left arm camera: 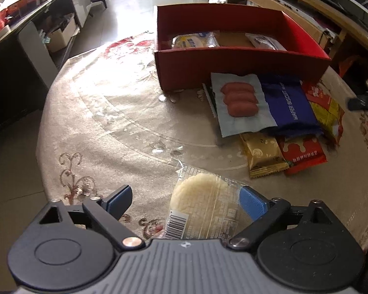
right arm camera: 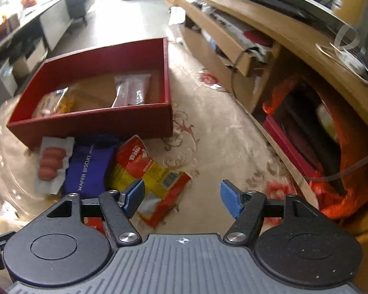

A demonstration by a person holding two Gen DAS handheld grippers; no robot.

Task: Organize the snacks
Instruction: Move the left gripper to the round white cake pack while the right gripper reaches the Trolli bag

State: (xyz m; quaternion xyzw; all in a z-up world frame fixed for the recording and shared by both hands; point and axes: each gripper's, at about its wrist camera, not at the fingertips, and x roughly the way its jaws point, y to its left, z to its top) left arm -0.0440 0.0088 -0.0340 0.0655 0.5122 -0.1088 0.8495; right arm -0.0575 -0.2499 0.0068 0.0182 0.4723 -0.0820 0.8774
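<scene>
Left wrist view: red box [left arm camera: 233, 66] on table [left arm camera: 110, 122] holds two packets; five lie just outside. Left tongs [left arm camera: 186, 202] spread around rice cracker [left arm camera: 201, 205], not pinching. Right tongs [right arm camera: 182, 197] spread, empty, over red-yellow packet [right arm camera: 144, 171].

Blue packet [right arm camera: 85, 169] reads "WAFER BISCUIT".
</scene>
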